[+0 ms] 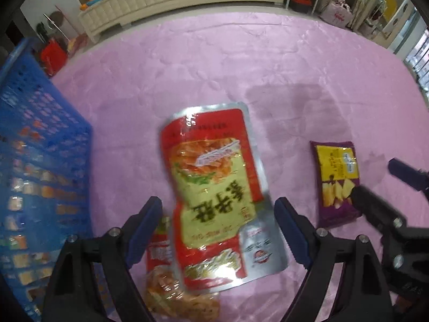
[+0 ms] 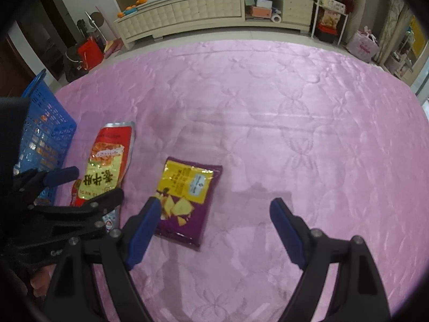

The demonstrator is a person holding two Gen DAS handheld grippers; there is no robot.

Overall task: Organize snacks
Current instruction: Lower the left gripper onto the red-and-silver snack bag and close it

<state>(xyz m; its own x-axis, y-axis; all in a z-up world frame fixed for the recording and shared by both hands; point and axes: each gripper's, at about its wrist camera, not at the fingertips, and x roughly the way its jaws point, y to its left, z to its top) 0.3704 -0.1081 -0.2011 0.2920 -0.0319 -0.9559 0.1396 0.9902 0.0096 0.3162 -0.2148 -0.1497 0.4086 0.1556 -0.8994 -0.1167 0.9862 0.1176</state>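
Observation:
A large red and silver snack pouch (image 1: 214,196) lies flat on the pink quilt between the fingers of my open left gripper (image 1: 218,216). A smaller red packet (image 1: 171,279) lies partly under its near left corner. A purple and yellow chip bag (image 1: 336,182) lies to the right. In the right wrist view that chip bag (image 2: 187,198) sits just left of centre, and my open right gripper (image 2: 214,214) hovers above it, its left finger over the bag's near edge. The red pouch (image 2: 107,166) and my left gripper (image 2: 88,187) are at the left.
A blue perforated basket (image 1: 40,161) holding several snack packets stands at the left edge; it also shows in the right wrist view (image 2: 45,134). The pink quilt (image 2: 295,134) spreads wide. A cream cabinet (image 2: 214,13) and bags stand on the floor beyond.

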